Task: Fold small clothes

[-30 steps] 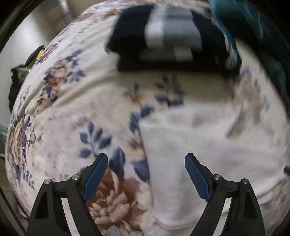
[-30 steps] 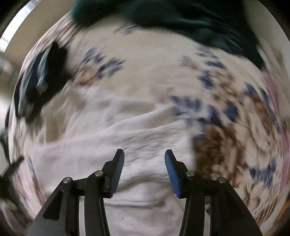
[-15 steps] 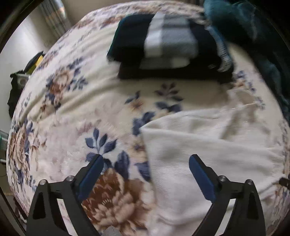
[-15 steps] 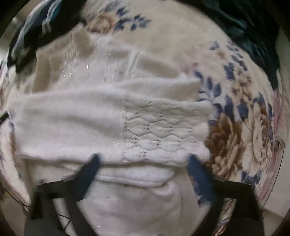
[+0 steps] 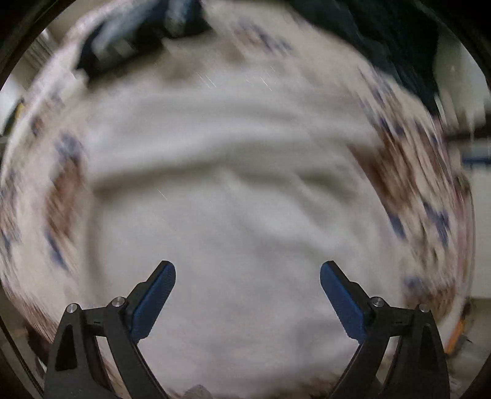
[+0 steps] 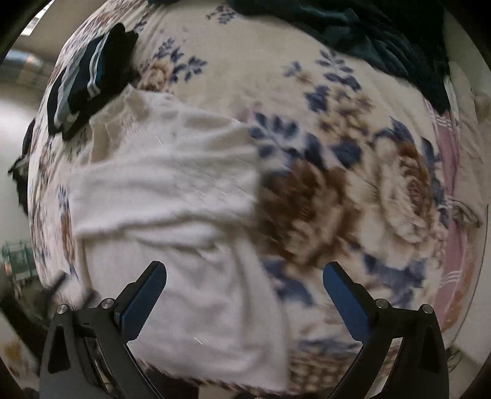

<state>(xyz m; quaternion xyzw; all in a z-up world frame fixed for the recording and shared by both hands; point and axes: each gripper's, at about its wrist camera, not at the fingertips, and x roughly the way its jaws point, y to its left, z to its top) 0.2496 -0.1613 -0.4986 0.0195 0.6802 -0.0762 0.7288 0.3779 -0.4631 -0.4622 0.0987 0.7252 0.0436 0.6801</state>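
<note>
**Both grippers free above the half-folded white knit**

We note the left gripper (image 5: 248, 276) spread wide, nothing between its blue pads, hanging over the middle of the cream-white knitted garment (image 5: 233, 190). The left wrist view is badly blurred, so we cannot read the fabric's edges there. The right gripper (image 6: 245, 276) is equally wide and empty; its left pad sits over the near right part of the garment, its right pad over bare blanket.

In the right wrist view the garment (image 6: 172, 196) lies flat on the cream fleece bed blanket with blue and brown flowers (image 6: 353, 184). One band is laid across its upper body, and a narrower panel runs toward us. A stack of folded dark navy clothes with pale stripes (image 6: 89, 76) sits at the far left, just beyond the garment's far corner. A dark teal heap of cloth (image 6: 368, 27) lies at the far right, well apart.

Our judgement: the next fold is about to be taken. To do it well, we would:
- pinch the two near corners together, one per gripper, catching every layer;
- lift low and carry the edge far, keeping it level;
- lay it square on the band's edge, then release.

The knit looks soft and stretchy, so an uneven pull may skew it.

No brand, label or writing is readable in either view.
</note>
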